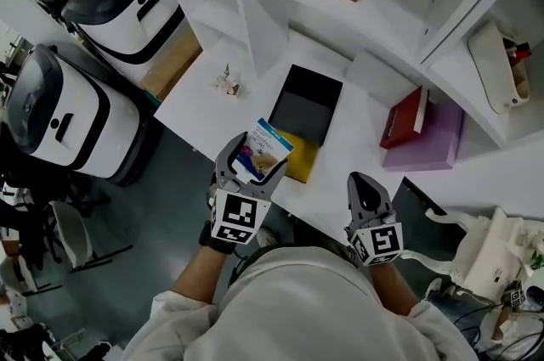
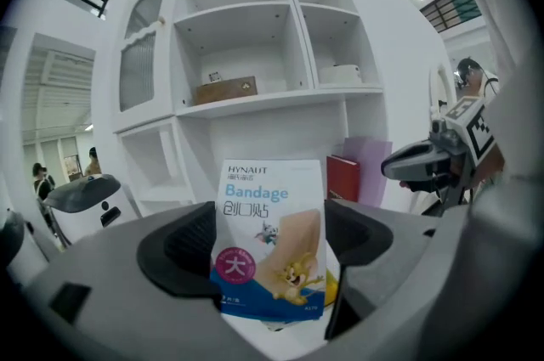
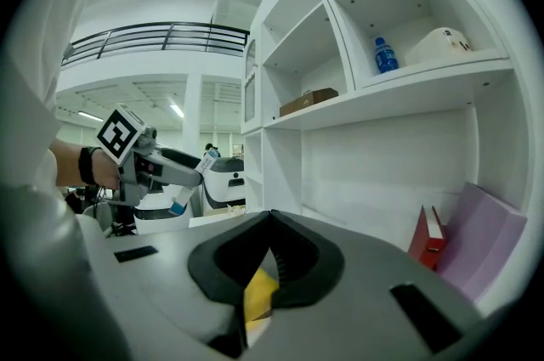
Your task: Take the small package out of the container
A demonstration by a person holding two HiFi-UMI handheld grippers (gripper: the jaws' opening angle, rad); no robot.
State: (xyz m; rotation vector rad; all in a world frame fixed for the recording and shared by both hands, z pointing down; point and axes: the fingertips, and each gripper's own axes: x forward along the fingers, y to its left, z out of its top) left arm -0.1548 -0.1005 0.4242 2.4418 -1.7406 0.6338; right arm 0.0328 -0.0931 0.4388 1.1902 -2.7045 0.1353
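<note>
Print on the package (image 2: 272,240) reads HYNAUT at the top, then Bandage in blue. Below that come a line of Chinese characters and a single character in a pink circle, next to a cartoon cat and mouse. A small code at the lower right corner is too fine for me to read.

My left gripper (image 1: 255,157) is pinching this package. In the left gripper view its lower half sits between the two dark pads (image 2: 180,253), which close against its sides, and its top half stands above them.

In the head view the package is clear of the black container (image 1: 314,83) on the white counter (image 1: 357,138). It is held up in front of the container's near end, overlapping a yellow piece (image 1: 302,164) that lies there.

My right gripper (image 1: 360,181) hangs at the counter's edge, apart from the left one. Its jaws are pressed together on nothing — only a sliver of that yellow shows past them.
</note>
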